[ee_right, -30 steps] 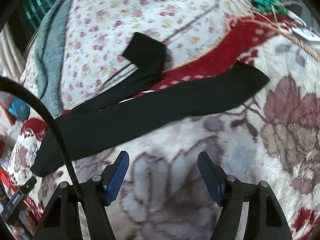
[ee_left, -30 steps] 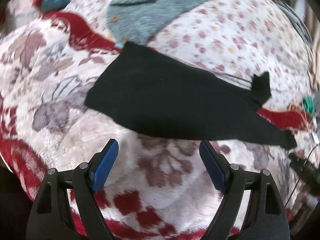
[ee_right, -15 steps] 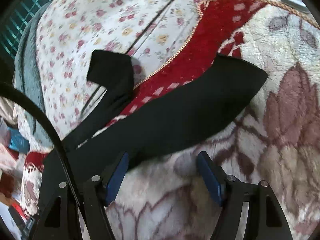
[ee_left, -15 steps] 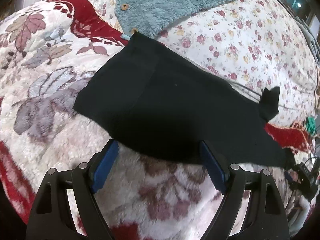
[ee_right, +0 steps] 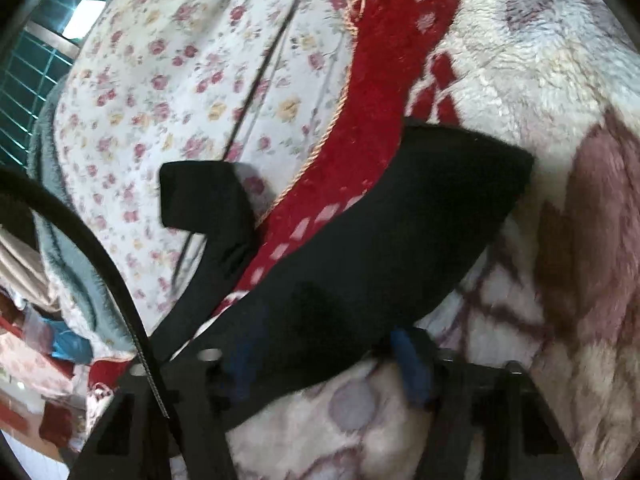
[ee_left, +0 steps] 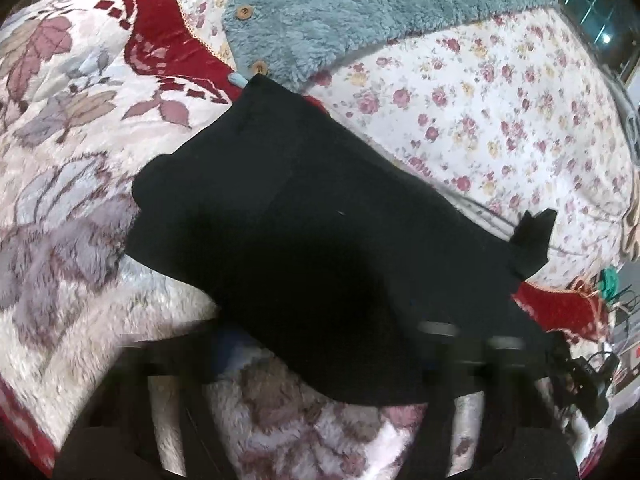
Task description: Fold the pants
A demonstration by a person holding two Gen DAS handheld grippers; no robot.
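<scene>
Black pants [ee_left: 304, 240] lie flat across a plush floral blanket [ee_left: 60, 208], waist end to the left and legs running right. My left gripper [ee_left: 320, 360] is open, blurred, with its fingers on either side of the pants' near edge at the waist end. In the right wrist view the nearer leg [ee_right: 400, 224] ends in a cuff at the right, and the other leg [ee_right: 204, 196] bends up onto the flowered sheet. My right gripper [ee_right: 328, 364] is open with its blue pads [ee_right: 412, 364] at the near edge of the leg.
A teal fleece garment [ee_left: 360, 12] with wooden buttons lies beyond the pants. A white flowered sheet [ee_left: 500, 112] covers the far side. A thin dark cable [ee_right: 256, 92] crosses the sheet. Cables and clutter [ee_left: 592, 368] sit at the right edge.
Both grippers have moved forward and down onto the pants' near edge, which now lies between their open fingers. The pants themselves have not moved.
</scene>
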